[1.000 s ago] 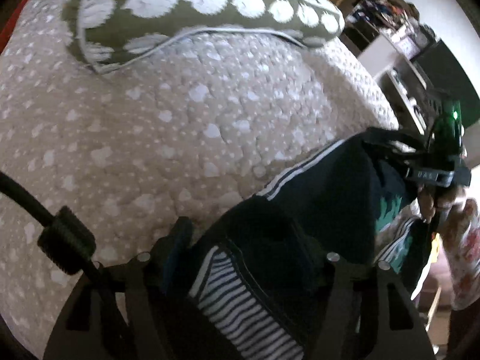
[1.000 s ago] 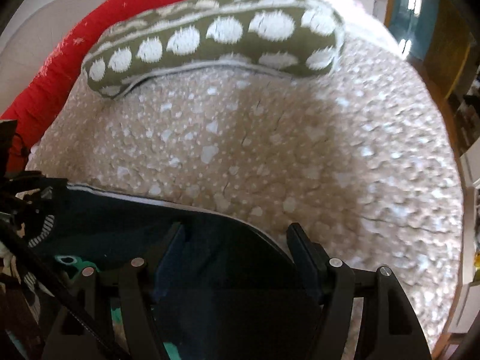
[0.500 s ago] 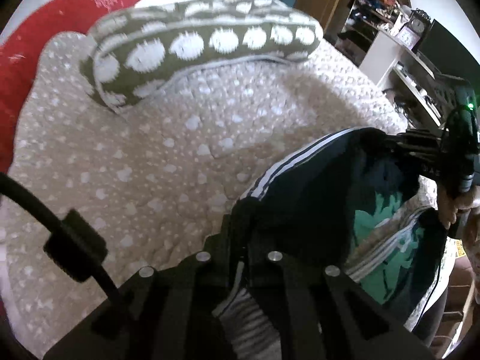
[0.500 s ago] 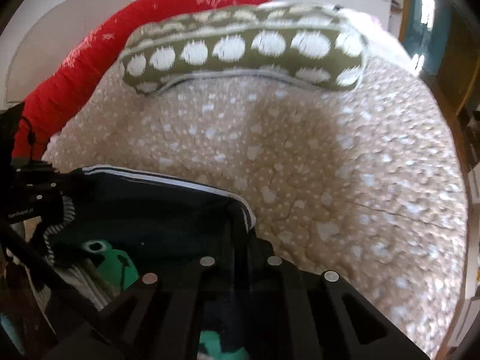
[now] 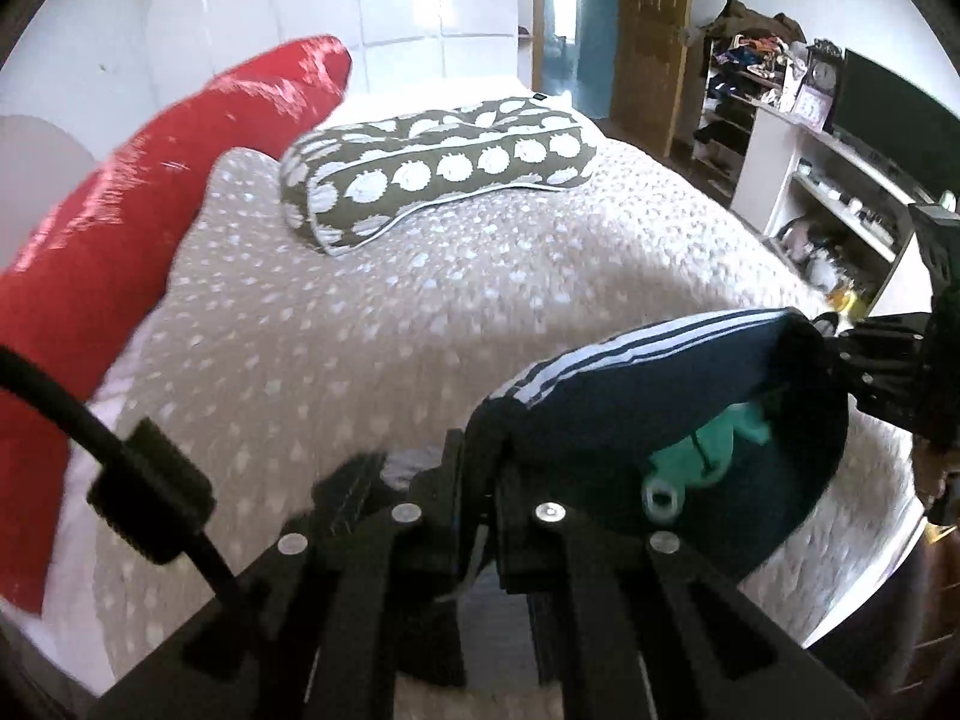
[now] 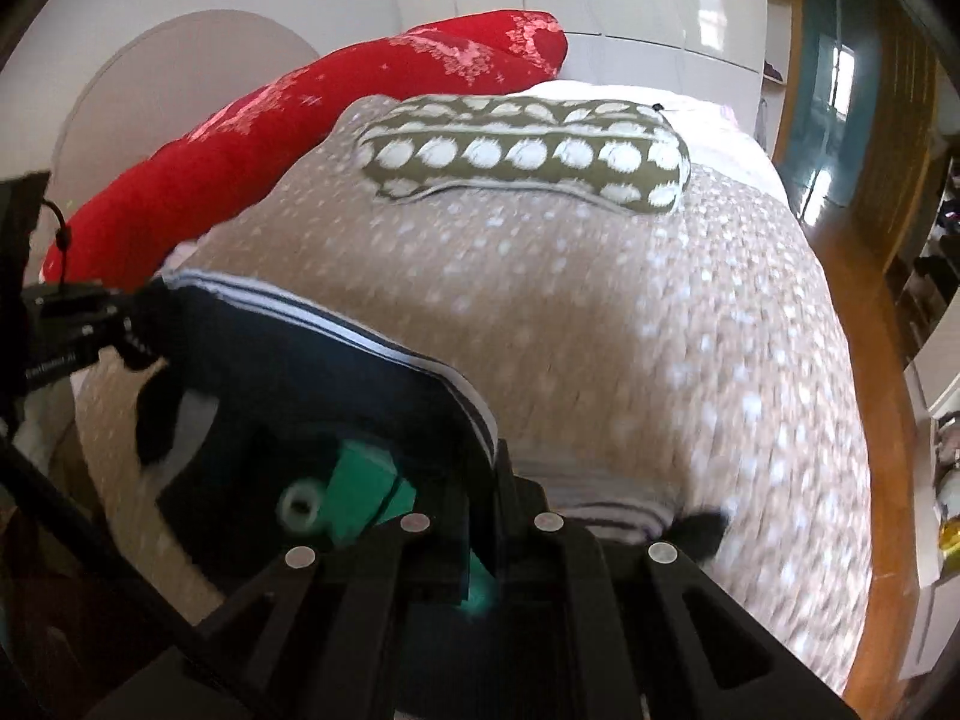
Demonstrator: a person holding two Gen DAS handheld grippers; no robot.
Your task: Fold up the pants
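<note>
Both your left gripper (image 5: 486, 474) and right gripper (image 6: 498, 480) are clenched on the dark navy white-striped cloth pants (image 5: 660, 396), which hang stretched sideways between them above the beige dotted quilted bedcover (image 5: 390, 312).

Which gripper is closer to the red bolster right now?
Left. The left gripper, shut on the navy pants, is on the red bolster side of the bedspread. The right gripper grips the pants' other end, farther from the bolster.
</note>
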